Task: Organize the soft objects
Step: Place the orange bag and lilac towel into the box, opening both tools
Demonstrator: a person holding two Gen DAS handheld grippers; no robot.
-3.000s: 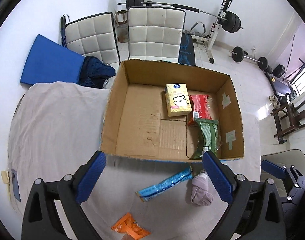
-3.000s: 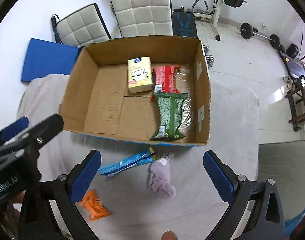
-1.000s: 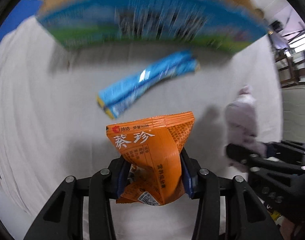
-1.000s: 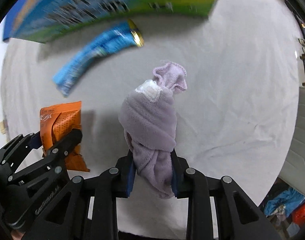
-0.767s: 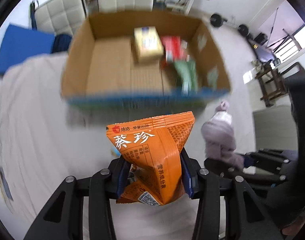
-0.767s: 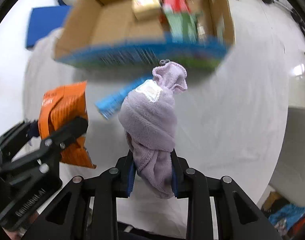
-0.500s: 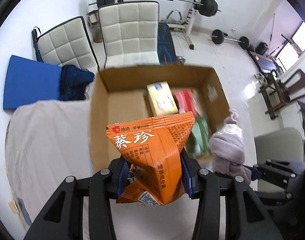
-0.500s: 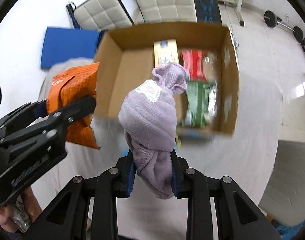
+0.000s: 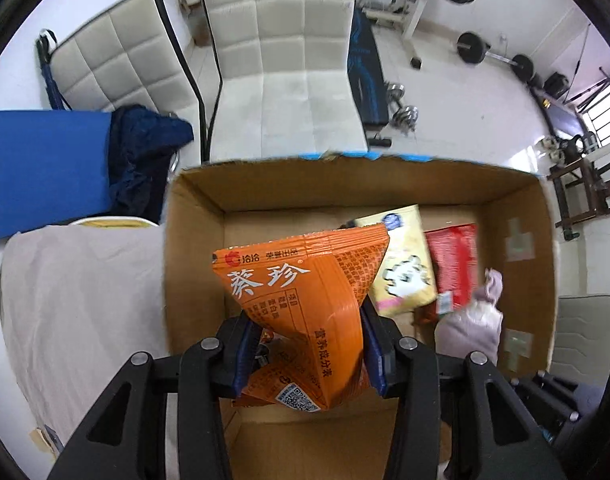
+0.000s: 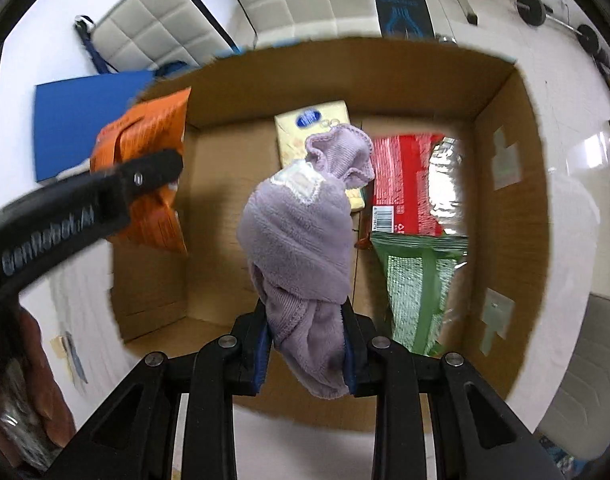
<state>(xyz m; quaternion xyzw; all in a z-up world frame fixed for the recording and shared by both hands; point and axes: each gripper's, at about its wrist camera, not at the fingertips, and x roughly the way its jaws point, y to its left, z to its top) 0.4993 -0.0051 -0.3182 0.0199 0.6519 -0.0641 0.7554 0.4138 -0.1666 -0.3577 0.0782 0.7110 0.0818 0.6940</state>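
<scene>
Left gripper is pinching the orange snack packet, which is sticking up between the fingers over the cardboard box. Right gripper is clamping the rolled lilac sock between its fingers, over the box. Ahead of the fingertips, the yellow tissue pack, red packet and green packet are lying inside.

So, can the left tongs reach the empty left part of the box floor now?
Probably yes. The left tongs, shut on the orange packet, are above the open box, and nothing lies on that bare floor beneath them.
</scene>
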